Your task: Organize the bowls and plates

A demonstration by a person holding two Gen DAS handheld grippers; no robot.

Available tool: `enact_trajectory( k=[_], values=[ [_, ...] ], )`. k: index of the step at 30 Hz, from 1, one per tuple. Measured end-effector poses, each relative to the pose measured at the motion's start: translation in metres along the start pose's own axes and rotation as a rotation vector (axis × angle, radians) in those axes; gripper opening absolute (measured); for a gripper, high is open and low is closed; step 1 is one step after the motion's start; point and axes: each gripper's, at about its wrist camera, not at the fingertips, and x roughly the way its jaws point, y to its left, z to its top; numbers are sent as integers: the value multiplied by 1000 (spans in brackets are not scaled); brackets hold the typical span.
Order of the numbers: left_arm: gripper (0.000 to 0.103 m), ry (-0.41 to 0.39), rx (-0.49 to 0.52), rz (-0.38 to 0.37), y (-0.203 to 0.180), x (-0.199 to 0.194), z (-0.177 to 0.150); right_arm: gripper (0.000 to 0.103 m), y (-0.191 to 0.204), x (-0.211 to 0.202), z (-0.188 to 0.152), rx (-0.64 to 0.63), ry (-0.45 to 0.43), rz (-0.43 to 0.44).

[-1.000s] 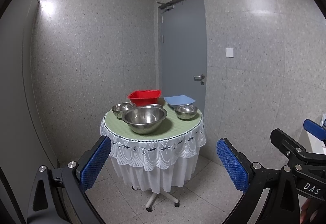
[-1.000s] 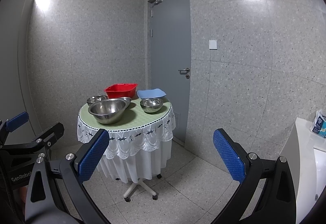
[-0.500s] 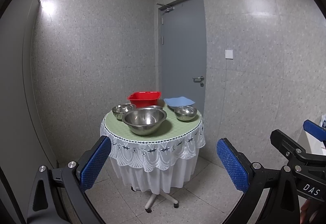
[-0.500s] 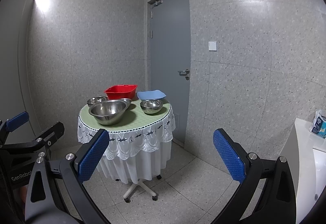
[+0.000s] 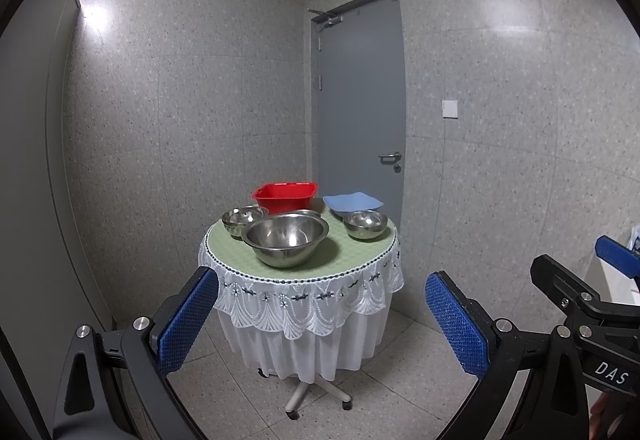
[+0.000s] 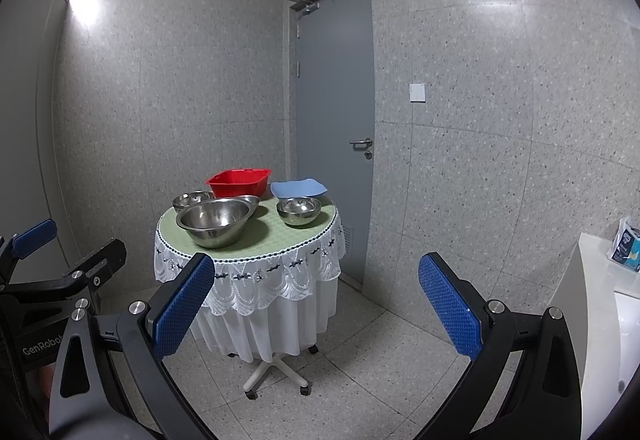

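A: Where's the crockery?

B: All on the round desk (image 5: 224, 246). The big bowl (image 5: 286, 238) sits nearest, a small bowl (image 5: 240, 218) just behind it to the left and another, the right bowl (image 5: 365, 224), well apart on the right. At the back stand a red tub (image 5: 286, 195) and a blue plate (image 5: 352, 202). A rim shows behind the big bowl, perhaps one more bowl; I can't be sure.

A: Why so spread out?

B: Nothing looks nested yet, so I judge sorting hasn't begun; the sizes suggest small ones go inside the big one.

A: And the tongs?

B: The left tongs (image 5: 320, 314) and the right tongs (image 6: 312, 304) both gape wide, holding nothing, well short of the desk, side by side, likely so either can take a rim.
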Motion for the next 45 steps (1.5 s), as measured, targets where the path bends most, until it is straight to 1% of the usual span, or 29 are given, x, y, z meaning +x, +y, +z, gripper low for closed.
enact_trajectory(
  k=[32,45],
  values=[
    [102,-5,1,7,-5,-3,-1,103,2,-2,1,4,-3,7],
    [102,18,4,25,-11,8,11,103,-11,12,16,8,19,29]
  ],
)
